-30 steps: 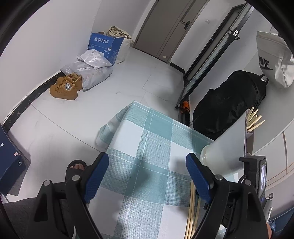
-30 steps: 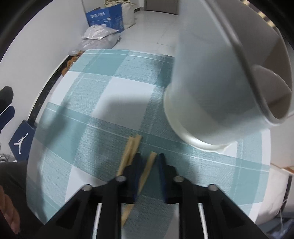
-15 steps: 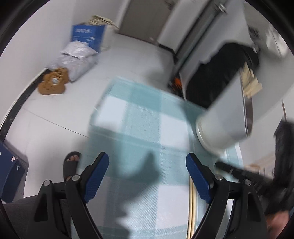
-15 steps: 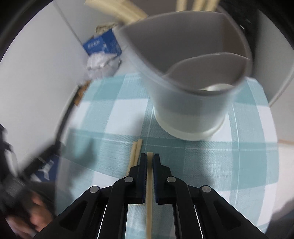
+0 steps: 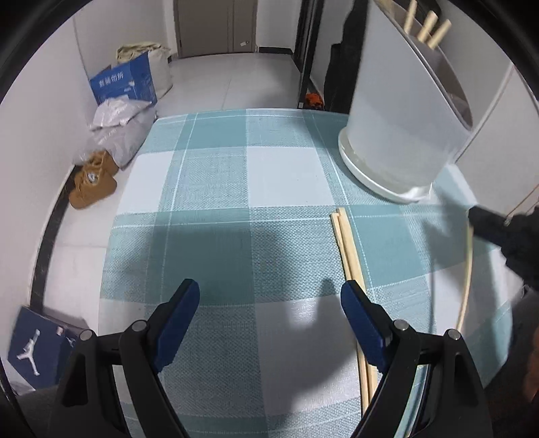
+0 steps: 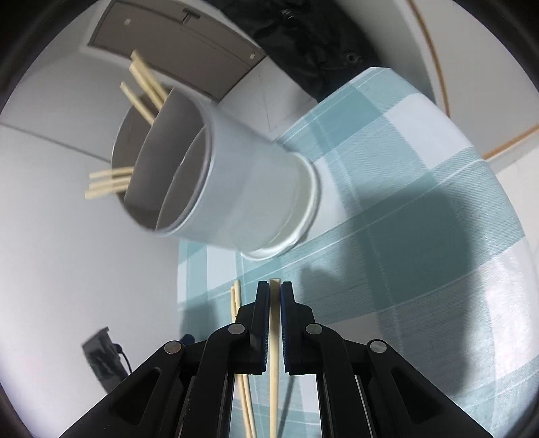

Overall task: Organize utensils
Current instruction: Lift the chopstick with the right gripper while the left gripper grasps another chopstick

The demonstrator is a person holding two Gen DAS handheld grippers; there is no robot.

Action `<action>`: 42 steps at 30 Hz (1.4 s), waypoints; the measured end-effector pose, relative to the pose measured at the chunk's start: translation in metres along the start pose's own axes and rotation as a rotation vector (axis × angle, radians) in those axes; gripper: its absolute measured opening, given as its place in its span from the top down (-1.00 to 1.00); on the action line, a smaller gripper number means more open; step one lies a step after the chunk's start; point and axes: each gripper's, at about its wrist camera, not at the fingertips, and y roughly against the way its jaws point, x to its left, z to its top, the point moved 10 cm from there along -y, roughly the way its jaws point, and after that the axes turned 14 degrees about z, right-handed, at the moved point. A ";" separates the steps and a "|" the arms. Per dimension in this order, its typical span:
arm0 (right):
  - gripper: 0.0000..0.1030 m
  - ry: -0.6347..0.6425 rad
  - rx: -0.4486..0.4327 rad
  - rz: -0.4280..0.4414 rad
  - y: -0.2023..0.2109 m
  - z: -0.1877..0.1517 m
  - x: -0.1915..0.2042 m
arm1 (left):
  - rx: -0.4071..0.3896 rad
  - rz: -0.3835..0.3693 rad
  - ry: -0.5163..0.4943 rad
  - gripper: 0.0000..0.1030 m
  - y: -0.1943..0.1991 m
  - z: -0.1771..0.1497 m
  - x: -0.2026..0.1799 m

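Observation:
My right gripper [image 6: 275, 286] is shut on a single wooden chopstick [image 6: 274, 340], lifted off the checked cloth and held below the white utensil holder [image 6: 242, 188]. That holder has divided compartments, and several chopsticks [image 6: 141, 81] stick out of the far one. In the left wrist view the same holder [image 5: 404, 111] stands at the cloth's far right, with chopstick ends [image 5: 427, 27] showing above its rim. Two chopsticks [image 5: 348, 249] lie side by side on the cloth, running under the right finger of my left gripper [image 5: 267, 296], which is open and holds nothing. The right gripper [image 5: 498, 225] with its chopstick [image 5: 466, 276] shows blurred at the right edge.
The small table carries a teal-and-white checked cloth [image 5: 235, 202]. On the floor at the left lie brown shoes [image 5: 92, 183], grey bags [image 5: 118, 128] and a blue carton [image 5: 123, 82]. A blue shoebox [image 5: 37, 343] sits at lower left. A black bag [image 6: 320, 37] lies beyond the table.
The right gripper closed on one chopstick, lifted it off the cloth and rolled as it swung toward the holder. The left gripper rolled and shifted over the cloth, staying open.

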 end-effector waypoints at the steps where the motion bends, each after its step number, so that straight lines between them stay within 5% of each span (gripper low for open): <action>1: 0.90 0.000 -0.009 0.010 0.002 0.002 -0.001 | -0.001 -0.005 -0.003 -0.61 0.001 -0.001 -0.002; 15: 0.89 0.119 -0.060 0.095 0.019 0.017 0.010 | 0.030 0.022 -0.034 -0.61 -0.004 0.000 -0.013; 29: 0.89 0.213 -0.157 0.063 0.041 0.041 0.028 | 0.091 0.095 -0.160 -0.58 -0.021 0.019 -0.026; 40: 0.89 0.296 -0.205 0.035 0.045 0.052 0.038 | 0.120 -0.029 -0.204 0.80 -0.020 0.024 -0.042; 42: 0.89 0.306 -0.207 0.034 0.045 0.052 0.039 | 0.120 -0.033 -0.207 0.92 -0.019 0.024 -0.045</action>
